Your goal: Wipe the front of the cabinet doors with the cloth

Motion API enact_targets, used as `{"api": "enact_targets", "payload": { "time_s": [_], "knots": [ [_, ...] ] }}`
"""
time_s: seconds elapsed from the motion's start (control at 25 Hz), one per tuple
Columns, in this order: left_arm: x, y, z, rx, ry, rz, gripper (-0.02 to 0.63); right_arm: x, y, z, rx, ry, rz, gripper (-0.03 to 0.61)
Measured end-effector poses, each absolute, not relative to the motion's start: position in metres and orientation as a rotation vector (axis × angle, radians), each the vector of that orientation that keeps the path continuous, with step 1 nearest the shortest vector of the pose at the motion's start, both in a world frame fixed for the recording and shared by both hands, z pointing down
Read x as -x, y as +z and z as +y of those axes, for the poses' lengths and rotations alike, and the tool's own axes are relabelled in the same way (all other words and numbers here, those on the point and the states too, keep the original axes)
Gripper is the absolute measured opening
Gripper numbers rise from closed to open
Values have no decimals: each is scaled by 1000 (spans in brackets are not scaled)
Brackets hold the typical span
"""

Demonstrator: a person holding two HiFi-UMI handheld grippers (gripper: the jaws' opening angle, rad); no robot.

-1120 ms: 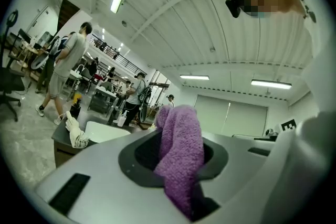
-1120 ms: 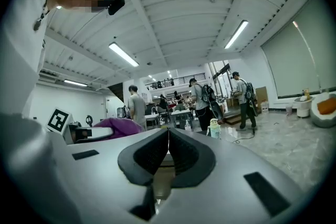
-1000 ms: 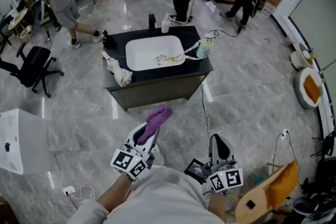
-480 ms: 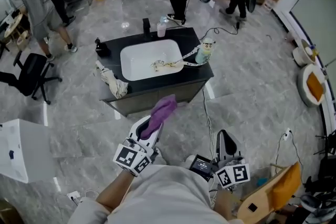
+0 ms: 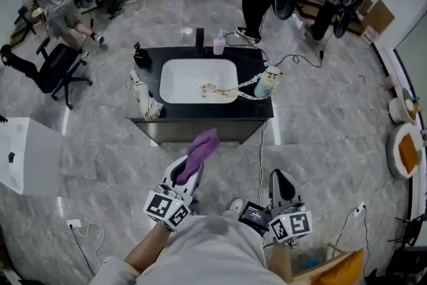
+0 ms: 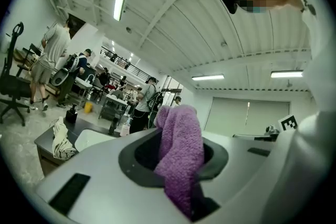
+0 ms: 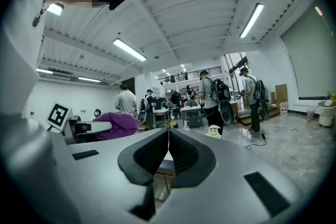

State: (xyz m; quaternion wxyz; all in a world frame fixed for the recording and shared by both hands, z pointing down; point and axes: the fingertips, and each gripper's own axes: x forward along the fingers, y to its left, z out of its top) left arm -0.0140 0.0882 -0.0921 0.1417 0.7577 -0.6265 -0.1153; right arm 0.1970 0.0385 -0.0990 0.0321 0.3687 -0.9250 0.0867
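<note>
The cloth [image 6: 181, 155] is a purple terry rag; the jaws of my left gripper [image 5: 187, 169] are closed down on its lower fold, and the rest bunches up and flops past the tips. It hangs in the air on the near side of the cabinet [image 5: 175, 131], short of the doors and not touching them. I judge it light, soft and limp; it will fold over rather than push back, so the hold wants to be on a thick gathered wad near the middle, leaving a broad pad free to lie flat on the door; held by a corner it would only trail. I expect it to drag a little on the door face, not slip.

My right gripper [image 7: 168, 150] has its jaws brought together to a thin seam with nothing between them; it sits on the near side of the cabinet, towards its right end.

On top of the cabinet a white basin [image 5: 183, 80] is set in a black counter; a pale crumpled rag [image 5: 145, 97] droops over the cabinet's left end; a pink bottle [image 5: 219, 45] stands at its far edge; a small cartoon figure [image 5: 269, 82] stands at its right end.

I can read no writing or brand; the gripper cubes carry only black-and-white square patterns, and the small screen [image 5: 254, 215] on the right gripper is too small to make out.
</note>
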Motion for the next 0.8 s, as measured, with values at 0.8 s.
{"api": "enact_targets", "payload": {
  "time_s": [0.8],
  "knots": [
    [-95, 26, -3, -2073, -120, -1845, 87, -242, 42, -65, -713, 369, -2838, 26]
  ]
}}
